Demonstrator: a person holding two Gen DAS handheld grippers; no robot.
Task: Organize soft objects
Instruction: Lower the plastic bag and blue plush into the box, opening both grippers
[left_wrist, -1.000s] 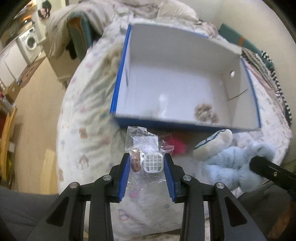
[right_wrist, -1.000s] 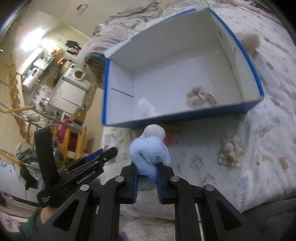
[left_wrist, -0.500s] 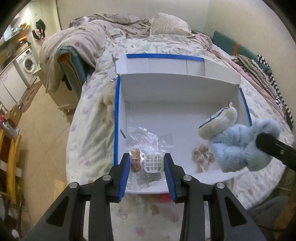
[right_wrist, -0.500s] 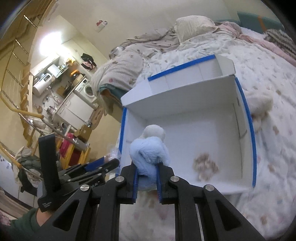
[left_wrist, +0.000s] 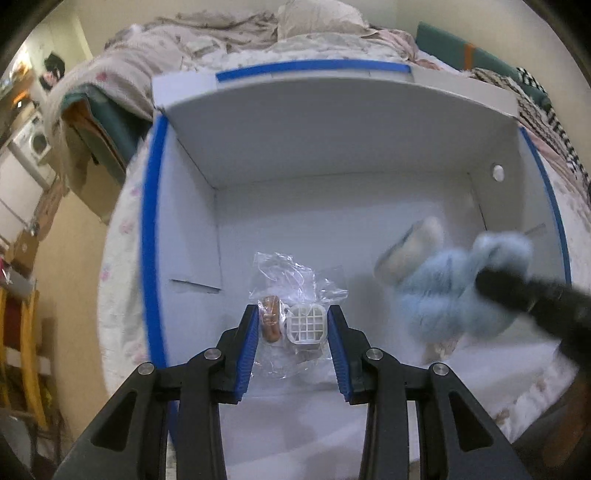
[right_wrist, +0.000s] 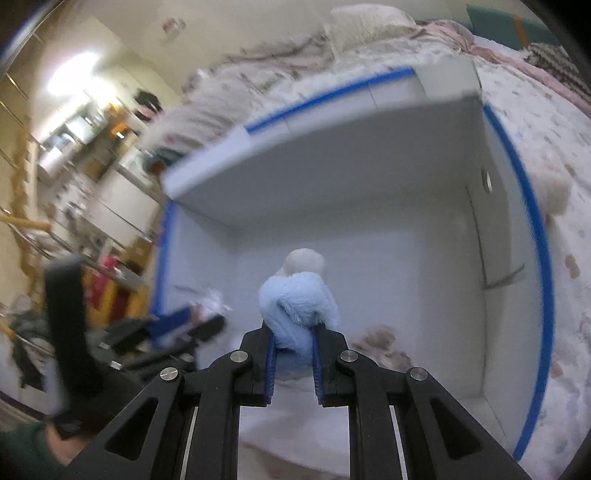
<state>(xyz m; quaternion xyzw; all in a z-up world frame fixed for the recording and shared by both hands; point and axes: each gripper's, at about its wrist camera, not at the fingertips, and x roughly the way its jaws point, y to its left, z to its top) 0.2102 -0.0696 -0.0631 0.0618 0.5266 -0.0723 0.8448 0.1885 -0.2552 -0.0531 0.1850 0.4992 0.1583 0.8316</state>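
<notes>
My left gripper (left_wrist: 291, 325) is shut on a clear plastic bag (left_wrist: 295, 284) that holds a white grid piece and a brown item, over the left floor of the white box with blue edges (left_wrist: 151, 206). My right gripper (right_wrist: 291, 343) is shut on a light blue plush toy (right_wrist: 299, 299) with a cream foot, held inside the same box (right_wrist: 532, 229). The plush also shows blurred in the left wrist view (left_wrist: 458, 288). A small beige fluffy thing (right_wrist: 380, 343) lies on the box floor just right of the right gripper.
The box sits on a bed with a patterned white cover (right_wrist: 546, 140). A cream fluffy object (right_wrist: 554, 188) lies on the bed outside the box's right wall. Rumpled bedding and pillows (left_wrist: 295, 26) lie behind. Kitchen furniture (left_wrist: 26, 147) stands far left.
Both grippers have moved forward and down into the box, each still holding its load. The box fills much more of both views.
</notes>
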